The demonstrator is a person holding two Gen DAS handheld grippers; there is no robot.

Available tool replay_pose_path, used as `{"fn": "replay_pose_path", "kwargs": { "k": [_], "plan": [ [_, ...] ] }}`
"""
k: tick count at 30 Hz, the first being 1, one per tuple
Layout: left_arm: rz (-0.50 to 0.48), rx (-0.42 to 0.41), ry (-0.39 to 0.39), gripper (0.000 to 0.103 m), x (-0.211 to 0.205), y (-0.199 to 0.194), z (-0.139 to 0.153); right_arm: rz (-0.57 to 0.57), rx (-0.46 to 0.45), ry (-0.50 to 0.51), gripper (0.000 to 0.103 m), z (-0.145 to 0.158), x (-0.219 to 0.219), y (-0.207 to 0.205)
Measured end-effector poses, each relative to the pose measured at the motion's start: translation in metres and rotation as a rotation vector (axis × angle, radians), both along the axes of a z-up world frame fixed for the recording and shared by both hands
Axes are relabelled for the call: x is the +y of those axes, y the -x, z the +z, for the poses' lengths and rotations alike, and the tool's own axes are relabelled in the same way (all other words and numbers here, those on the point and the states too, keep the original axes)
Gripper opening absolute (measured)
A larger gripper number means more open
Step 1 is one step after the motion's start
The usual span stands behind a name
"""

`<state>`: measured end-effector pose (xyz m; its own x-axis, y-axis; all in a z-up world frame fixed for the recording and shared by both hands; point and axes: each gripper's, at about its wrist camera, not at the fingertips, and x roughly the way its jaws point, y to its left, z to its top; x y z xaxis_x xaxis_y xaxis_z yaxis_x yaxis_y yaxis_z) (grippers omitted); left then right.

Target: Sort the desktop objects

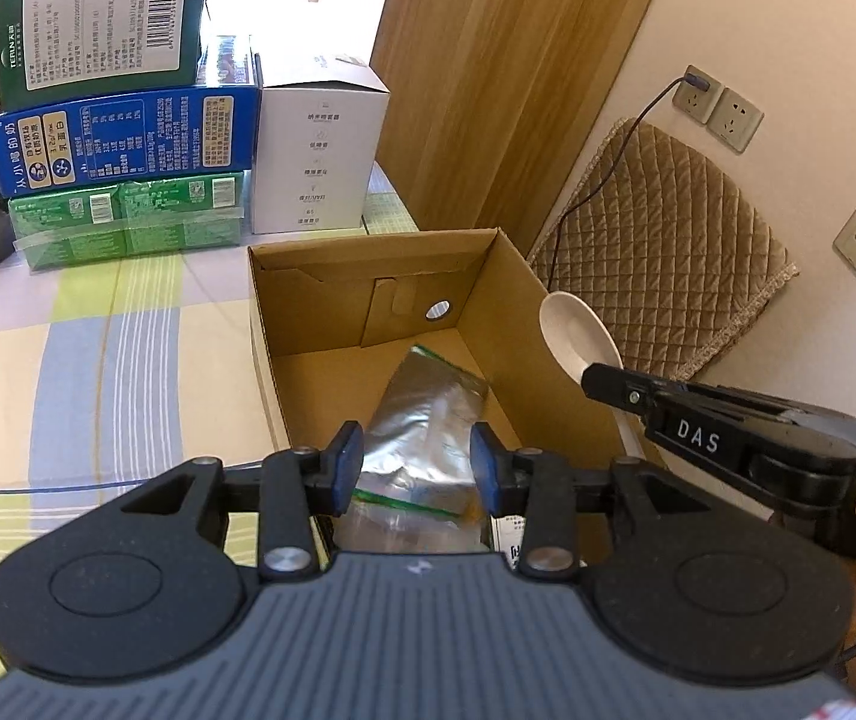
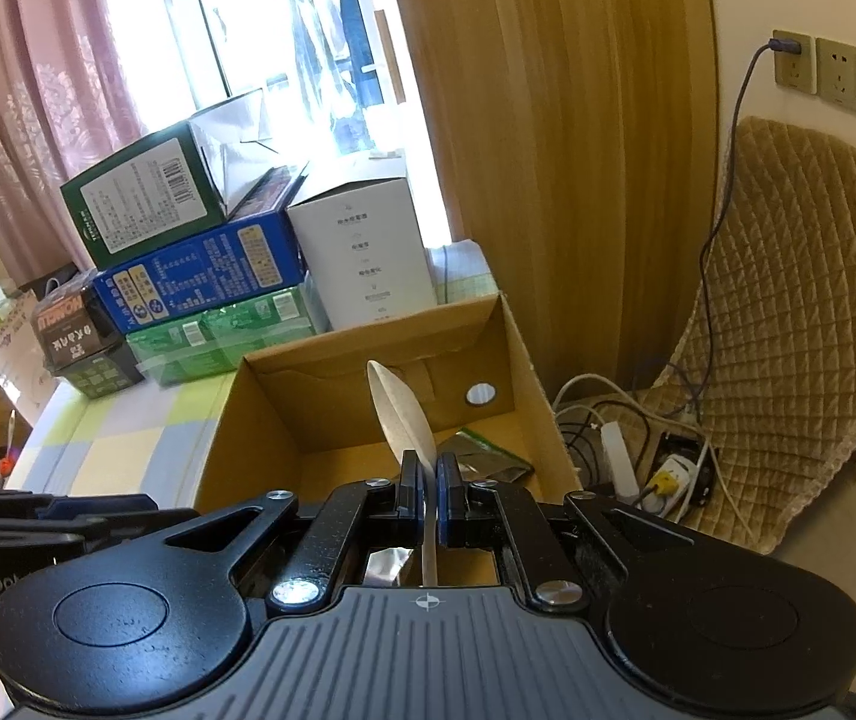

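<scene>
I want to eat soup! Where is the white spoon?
The white spoon is pinched by its handle in the right gripper, its bowl sticking up over the open cardboard box, above the silver bag.

The near end of the silver bag (image 1: pixel 422 420) in the cardboard box (image 1: pixel 320 300) is hidden behind the left gripper (image 1: pixel 416 468), so its full length cannot be told. The white spoon (image 2: pixel 404 414) has its handle covered where the right gripper (image 2: pixel 428 501) fingers (image 2: pixel 410 498) clamp it. Print on the stacked cartons (image 1: pixel 122 138) is too small to read. A dark item (image 1: pixel 512 540) beside the bag is possibly a label.
</scene>
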<state>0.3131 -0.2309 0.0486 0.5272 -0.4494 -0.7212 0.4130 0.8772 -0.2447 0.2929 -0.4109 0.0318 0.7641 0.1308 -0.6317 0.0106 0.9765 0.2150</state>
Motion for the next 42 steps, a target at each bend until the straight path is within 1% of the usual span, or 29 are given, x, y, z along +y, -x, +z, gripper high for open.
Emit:
{"fn": "replay_pose_path", "kwargs": {
  "k": [6, 12, 13, 14, 16, 18, 20, 21, 23, 24, 26, 27, 29, 32, 37, 40, 42],
  "plan": [
    [-0.002, 0.001, 0.003, 0.035, 0.005, 0.003, -0.001, 0.012, 0.005, -0.011, 0.001, 0.001, 0.005, -0.004],
    [0.000, 0.009, 0.008, 0.036, 0.010, 0.005, -0.002, 0.023, -0.003, -0.075, 0.002, 0.002, 0.005, -0.011],
    [0.002, 0.008, 0.008, 0.036, 0.011, 0.006, -0.002, 0.022, 0.000, -0.082, 0.011, 0.002, 0.005, -0.012],
    [0.006, 0.009, 0.009, 0.038, 0.012, 0.007, -0.002, 0.021, 0.000, -0.087, 0.039, 0.003, 0.005, -0.013],
    [0.014, 0.007, 0.012, 0.041, 0.016, 0.009, -0.001, 0.008, -0.018, -0.085, 0.076, 0.004, 0.004, -0.010],
    [0.024, 0.002, 0.011, 0.046, 0.020, 0.012, 0.000, 0.015, -0.028, -0.066, 0.076, 0.006, 0.004, -0.006],
    [0.032, -0.009, 0.019, 0.061, 0.025, 0.017, 0.001, 0.019, -0.018, -0.060, 0.076, 0.007, 0.004, -0.003],
    [0.036, -0.017, 0.019, 0.066, 0.027, 0.021, 0.002, 0.020, -0.011, -0.057, 0.076, 0.007, 0.003, 0.000],
    [0.049, -0.039, 0.013, 0.081, 0.033, 0.030, 0.005, 0.023, 0.000, -0.042, 0.077, 0.009, 0.003, 0.007],
    [0.054, -0.047, 0.010, 0.084, 0.035, 0.036, 0.006, 0.024, 0.005, -0.036, 0.077, 0.009, 0.004, 0.011],
    [0.073, -0.060, 0.004, 0.094, 0.041, 0.047, 0.009, 0.029, 0.013, -0.023, 0.079, 0.012, 0.005, 0.022],
    [0.082, -0.067, 0.005, 0.095, 0.045, 0.053, 0.010, 0.029, 0.015, -0.017, 0.081, 0.013, 0.006, 0.028],
    [0.099, -0.086, 0.019, 0.102, 0.052, 0.067, 0.013, 0.024, 0.014, -0.007, 0.087, 0.018, 0.007, 0.042],
    [0.122, -0.113, 0.011, 0.102, 0.063, 0.089, 0.016, 0.012, 0.003, 0.009, 0.094, 0.027, 0.011, 0.067],
    [0.160, -0.123, 0.008, 0.102, 0.076, 0.123, 0.022, 0.014, -0.006, 0.028, 0.101, 0.040, 0.018, 0.108],
    [0.162, -0.134, 0.003, 0.102, 0.081, 0.145, 0.026, 0.011, 0.001, 0.053, 0.101, 0.043, 0.025, 0.132],
    [0.185, -0.128, -0.028, 0.102, 0.083, 0.160, 0.026, 0.008, 0.011, 0.062, 0.101, 0.043, 0.028, 0.148]
  ]
}}
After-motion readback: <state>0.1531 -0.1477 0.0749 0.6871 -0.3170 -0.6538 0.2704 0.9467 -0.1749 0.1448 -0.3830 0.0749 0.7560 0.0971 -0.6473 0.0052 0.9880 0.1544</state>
